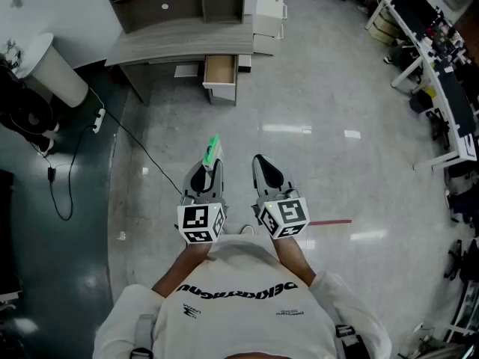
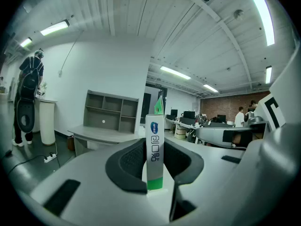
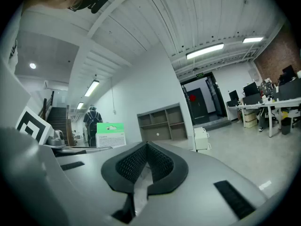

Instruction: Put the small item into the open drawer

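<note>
A small white box with green ends (image 1: 213,149) stands upright between the jaws of my left gripper (image 1: 209,164), which is shut on it. In the left gripper view the box (image 2: 154,147) rises above the dark pads (image 2: 129,161) and shows blue print. My right gripper (image 1: 260,161) is held beside the left one, shut with nothing in it; its pads (image 3: 162,161) meet at the tip. Both grippers are at waist height over the floor. The open drawer (image 1: 220,69) hangs under the grey desk (image 1: 179,42) some way ahead; I see nothing inside it.
A grey shelf unit (image 2: 110,111) sits on the desk, and a white drawer cabinet (image 1: 267,13) stands at its right end. At the left are a white cylinder (image 1: 51,69), a cable with a power strip (image 1: 99,118) and a standing person (image 2: 28,98). Office desks (image 1: 438,73) line the right.
</note>
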`<move>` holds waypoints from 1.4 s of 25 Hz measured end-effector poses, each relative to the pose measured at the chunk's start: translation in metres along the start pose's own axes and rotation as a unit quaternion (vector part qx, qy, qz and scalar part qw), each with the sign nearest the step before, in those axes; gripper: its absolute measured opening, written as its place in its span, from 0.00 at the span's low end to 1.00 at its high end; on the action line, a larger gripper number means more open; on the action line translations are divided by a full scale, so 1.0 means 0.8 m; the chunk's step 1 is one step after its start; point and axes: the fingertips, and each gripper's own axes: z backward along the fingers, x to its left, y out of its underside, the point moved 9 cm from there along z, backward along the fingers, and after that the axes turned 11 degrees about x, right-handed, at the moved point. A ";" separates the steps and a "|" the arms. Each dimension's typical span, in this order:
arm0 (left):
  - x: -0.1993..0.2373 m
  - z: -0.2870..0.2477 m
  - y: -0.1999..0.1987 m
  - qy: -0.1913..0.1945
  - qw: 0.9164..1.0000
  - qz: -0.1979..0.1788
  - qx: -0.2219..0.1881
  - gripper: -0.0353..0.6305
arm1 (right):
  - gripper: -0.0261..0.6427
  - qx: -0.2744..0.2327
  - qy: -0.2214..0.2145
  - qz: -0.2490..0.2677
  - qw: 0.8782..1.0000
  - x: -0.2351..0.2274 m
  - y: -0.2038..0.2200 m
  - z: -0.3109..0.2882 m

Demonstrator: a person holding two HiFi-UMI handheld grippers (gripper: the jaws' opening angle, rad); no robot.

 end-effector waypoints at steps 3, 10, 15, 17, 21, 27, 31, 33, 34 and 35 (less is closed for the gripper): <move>-0.004 -0.003 0.000 -0.007 1.000 -0.003 0.002 0.20 | 0.08 0.000 -0.001 0.003 1.000 -0.006 -0.001 0.001; -0.034 -0.007 0.003 -0.022 1.000 -0.014 -0.001 0.20 | 0.08 -0.006 -0.008 -0.005 1.000 -0.035 0.004 0.017; -0.054 -0.003 0.019 -0.037 0.999 -0.010 0.000 0.20 | 0.08 -0.006 -0.021 0.000 1.000 -0.046 0.015 0.027; -0.058 -0.006 0.026 -0.039 0.999 -0.012 0.006 0.20 | 0.08 -0.002 -0.025 0.003 1.000 -0.048 0.021 0.028; -0.060 -0.019 0.030 -0.035 0.999 -0.015 0.013 0.20 | 0.08 0.007 -0.028 0.004 1.000 -0.055 0.025 0.020; -0.034 -0.069 0.030 -0.023 0.999 -0.013 0.028 0.20 | 0.08 0.014 -0.022 0.011 1.000 -0.070 0.020 -0.027; -0.003 -0.116 0.010 -0.022 1.000 -0.003 0.022 0.20 | 0.08 0.017 -0.020 0.012 1.000 -0.086 0.001 -0.078; 0.017 -0.144 -0.002 -0.019 1.000 -0.006 0.020 0.20 | 0.08 0.018 -0.017 0.011 1.000 -0.094 -0.008 -0.111; 0.028 -0.160 -0.009 -0.017 1.000 -0.009 0.019 0.20 | 0.08 0.017 -0.015 0.012 1.000 -0.097 -0.013 -0.130; 0.040 -0.175 -0.016 -0.016 1.000 -0.012 0.019 0.20 | 0.08 0.017 -0.013 0.013 1.000 -0.101 -0.021 -0.148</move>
